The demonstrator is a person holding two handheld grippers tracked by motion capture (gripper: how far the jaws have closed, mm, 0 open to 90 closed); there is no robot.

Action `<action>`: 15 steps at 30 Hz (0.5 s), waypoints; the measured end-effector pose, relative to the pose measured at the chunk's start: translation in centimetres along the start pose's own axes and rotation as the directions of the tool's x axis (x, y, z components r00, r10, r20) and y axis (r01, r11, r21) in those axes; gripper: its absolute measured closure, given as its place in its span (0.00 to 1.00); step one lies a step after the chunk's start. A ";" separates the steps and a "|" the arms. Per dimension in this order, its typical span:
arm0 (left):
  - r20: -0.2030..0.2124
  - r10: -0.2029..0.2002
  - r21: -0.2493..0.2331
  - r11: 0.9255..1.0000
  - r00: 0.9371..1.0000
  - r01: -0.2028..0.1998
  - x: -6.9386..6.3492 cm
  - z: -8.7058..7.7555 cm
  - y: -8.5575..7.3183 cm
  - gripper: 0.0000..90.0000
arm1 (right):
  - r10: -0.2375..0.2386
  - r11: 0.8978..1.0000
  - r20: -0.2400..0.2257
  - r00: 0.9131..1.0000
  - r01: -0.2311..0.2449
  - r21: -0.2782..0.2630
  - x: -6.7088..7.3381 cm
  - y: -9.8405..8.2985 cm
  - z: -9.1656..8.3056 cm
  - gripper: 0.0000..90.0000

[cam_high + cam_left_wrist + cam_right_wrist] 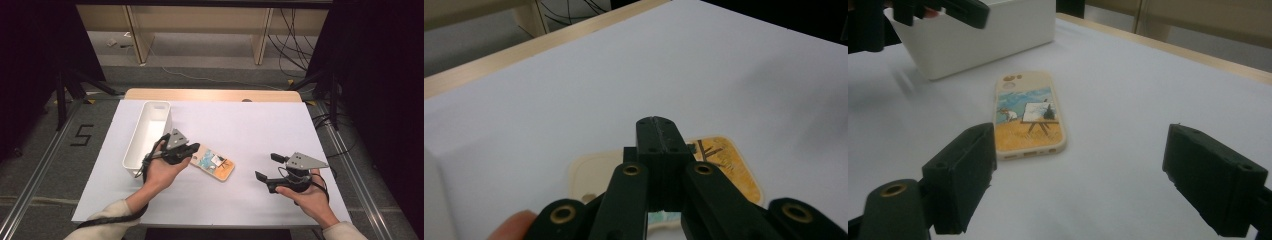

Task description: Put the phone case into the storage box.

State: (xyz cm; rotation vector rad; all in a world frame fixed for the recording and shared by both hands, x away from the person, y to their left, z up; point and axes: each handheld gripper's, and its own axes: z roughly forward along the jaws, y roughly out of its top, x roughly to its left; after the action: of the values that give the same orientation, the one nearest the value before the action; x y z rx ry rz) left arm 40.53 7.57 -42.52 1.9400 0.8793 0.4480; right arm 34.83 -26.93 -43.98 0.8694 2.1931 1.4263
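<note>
The phone case lies flat on the white surface, printed side up, roughly midway between the two hands and just to the right of the white bin. Its cream rim frames a painted scene of an easel on a yellow field under a blue sky; in the right gripper view the case is seen lengthwise, with the camera cut-out end pointing toward the bin and the port end nearest the lens. The left hand-held gripper is positioned at the case's camera end, low over it, close beside the bin's long side. Its jaws are fully closed against each other, with nothing between them (in the left gripper view the two black jaw faces meet along a single seam). In that view the left hand-held gripper covers the middle of the case, and the cream rim and yellow field show on either side of it; whether the tips touch the case cannot be determined. The right hand-held gripper is held well apart from the case, over bare surface near the right front of the sheet, with its jaws pointing toward the case. Its jaws stand wide apart and grip nothing. In its own view the right hand-held gripper frames the case's port end between its two black pads.
</note>
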 end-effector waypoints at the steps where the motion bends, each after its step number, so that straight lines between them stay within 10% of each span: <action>1: 0.008 0.003 0.015 1.000 1.000 -0.003 -0.2 0.8 0.3 1.00 | -0.001 1.000 0.001 1.000 0.001 0.000 0.0 0.0 0.0 0.17; 15: 0.027 -0.044 0.156 0.987 0.999 0.039 -1.8 8.1 1.7 1.00 | 0.005 1.000 0.001 1.000 -0.005 -0.004 -0.1 -0.1 0.0 0.17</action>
State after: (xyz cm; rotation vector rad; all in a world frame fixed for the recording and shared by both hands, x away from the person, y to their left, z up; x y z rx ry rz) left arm 44.97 0.85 -45.00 2.0605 0.9574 0.3322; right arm 34.90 -27.06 -44.02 0.8746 2.1884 1.4321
